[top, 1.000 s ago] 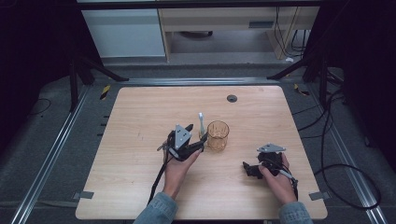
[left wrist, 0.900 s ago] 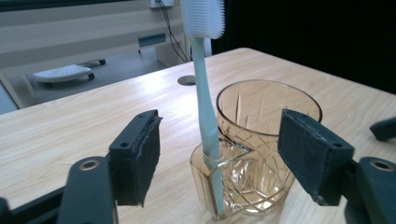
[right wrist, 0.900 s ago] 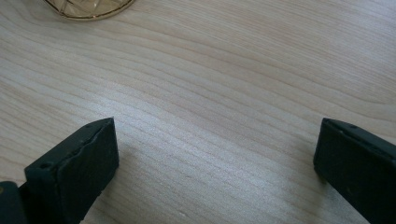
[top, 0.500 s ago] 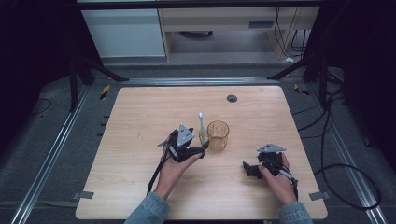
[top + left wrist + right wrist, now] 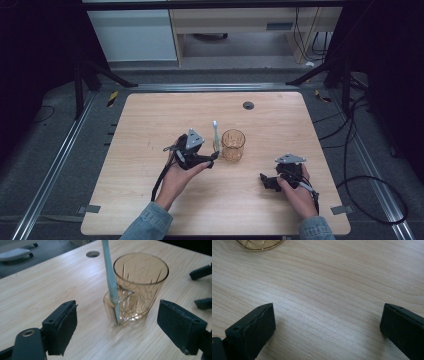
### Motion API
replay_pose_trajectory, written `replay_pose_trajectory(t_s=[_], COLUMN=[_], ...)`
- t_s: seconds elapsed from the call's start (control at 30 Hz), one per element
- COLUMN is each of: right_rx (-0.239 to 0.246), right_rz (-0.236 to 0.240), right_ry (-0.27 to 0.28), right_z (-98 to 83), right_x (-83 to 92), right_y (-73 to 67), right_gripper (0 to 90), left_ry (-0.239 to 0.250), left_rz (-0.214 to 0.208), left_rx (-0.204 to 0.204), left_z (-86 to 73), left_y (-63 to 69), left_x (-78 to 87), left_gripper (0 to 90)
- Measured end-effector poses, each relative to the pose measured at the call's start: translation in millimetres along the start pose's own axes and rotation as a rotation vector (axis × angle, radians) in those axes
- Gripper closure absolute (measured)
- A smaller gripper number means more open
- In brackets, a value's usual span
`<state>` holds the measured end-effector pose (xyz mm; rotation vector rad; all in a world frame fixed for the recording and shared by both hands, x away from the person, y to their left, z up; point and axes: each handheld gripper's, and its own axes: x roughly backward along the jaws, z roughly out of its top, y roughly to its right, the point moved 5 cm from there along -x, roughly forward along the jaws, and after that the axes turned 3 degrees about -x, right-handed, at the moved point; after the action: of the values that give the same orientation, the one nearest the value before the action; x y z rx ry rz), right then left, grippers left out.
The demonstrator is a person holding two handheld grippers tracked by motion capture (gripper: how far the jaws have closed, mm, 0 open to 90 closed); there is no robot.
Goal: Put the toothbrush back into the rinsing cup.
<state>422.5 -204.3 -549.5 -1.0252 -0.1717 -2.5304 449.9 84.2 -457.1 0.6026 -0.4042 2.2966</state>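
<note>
One amber glass (image 5: pixel 233 145) stands near the middle of the surface (image 5: pixel 150 120), with one pale toothbrush (image 5: pixel 215 135) leaning upright against its outside at 9 o'clock. The left hand-held gripper (image 5: pixel 117 327) gapes wide before them; the right hand-held gripper (image 5: pixel 327 327), at 4 o'clock, is wide and holds nothing.

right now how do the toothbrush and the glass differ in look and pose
The toothbrush is thin, opaque and pale blue; the glass is wide, see-through and amber with cut lines. The toothbrush stands tilted, leaning against the glass's outer wall with its lower end on the table; the glass sits upright on its base. In the high view the toothbrush rises past the glass's rim. Both rest on the table, in front of the left gripper, whose jaws are open.
</note>
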Motion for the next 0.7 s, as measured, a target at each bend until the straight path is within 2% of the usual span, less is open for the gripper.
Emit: replay_pose_trajectory(t_s=[0.1, 0.13, 0.23, 0.33, 0.43, 0.53, 0.7], right_rx=[0.000, -0.001, 0.000, 0.000, 0.000, 0.000, -0.001], right_rz=[0.000, 0.000, 0.000, 0.000, 0.000, 0.000, 0.000], right_ry=[0.000, 0.000, 0.000, 0.000, 0.000, 0.000, 0.000], right_z=[0.0, 0.0, 0.0, 0.0, 0.0, 0.0, 0.0], right_x=[0.0, 0.0, 0.0, 0.0, 0.0, 0.0, 0.0], right_y=[0.0, 0.0, 0.0, 0.0, -0.1, 0.0, -0.1], right_gripper=[0.4, 0.4, 0.4, 0.4, 0.4, 0.4, 0.4], left_ry=[-0.042, -0.063, -0.071, -0.112, -0.144, -0.162, -0.230], left_rz=[0.011, 0.011, 0.019, 0.030, 0.046, 0.060, 0.096], left_rx=[-0.054, -0.058, -0.036, -0.042, -0.029, -0.002, 0.039], left_z=[-11.2, -14.5, -17.9, -20.7, -24.7, -31.2, -50.7], left_y=[-0.7, -1.9, -6.7, -14.4, -23.7, -35.8, -63.8], left_x=[5.4, 6.3, 10.9, 16.5, 21.3, 24.0, 27.3], left_gripper=[15.0, 14.9, 14.7, 13.8, 12.6, 11.7, 10.6])
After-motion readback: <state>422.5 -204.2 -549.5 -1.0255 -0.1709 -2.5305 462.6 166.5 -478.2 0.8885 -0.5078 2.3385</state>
